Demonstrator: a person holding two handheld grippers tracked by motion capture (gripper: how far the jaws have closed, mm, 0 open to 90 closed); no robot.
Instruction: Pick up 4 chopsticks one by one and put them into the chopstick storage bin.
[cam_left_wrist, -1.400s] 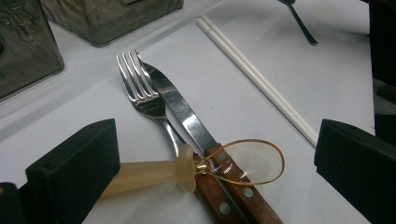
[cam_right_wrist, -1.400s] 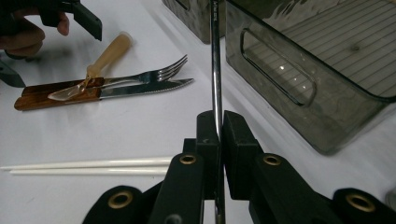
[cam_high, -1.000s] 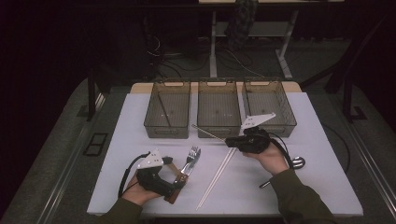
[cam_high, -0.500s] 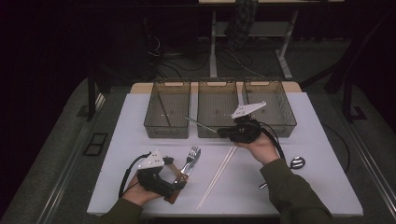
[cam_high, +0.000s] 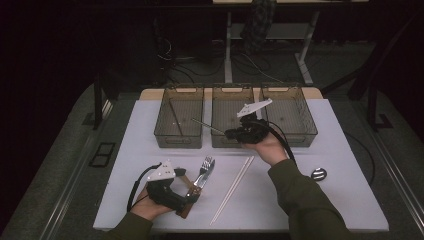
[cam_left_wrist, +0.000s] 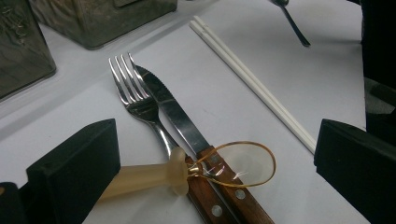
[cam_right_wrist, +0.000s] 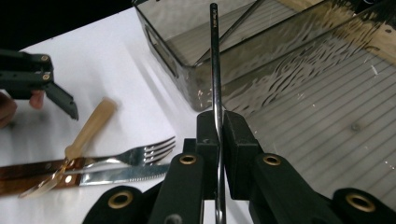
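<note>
Your right gripper (cam_right_wrist: 218, 135) has its two black jaws clamped tight on a thin dark metal rod (cam_right_wrist: 215, 70), which runs straight out past the pads. Seen from above, that gripper (cam_high: 239, 133) hangs over the near wall of the middle clear smoky plastic bin (cam_high: 231, 90), rod tip reaching toward the left bin (cam_high: 183, 90); a third bin (cam_high: 300, 107) sits to the right, all three along the bench's far edge

Your left gripper (cam_left_wrist: 210, 154) rests near the bench's front-left corner, jaws wide, nothing pinched. Between them lie a steel fork (cam_left_wrist: 133, 93), a serrated wooden-handled steak knife (cam_left_wrist: 187, 130) and a translucent amber plastic spoon (cam_left_wrist: 233, 163) with a cream handle

A pair of white chopsticks (cam_high: 232, 187) lies diagonally mid-bench; a small dark round object (cam_high: 318, 174) sits toward the right edge
</note>
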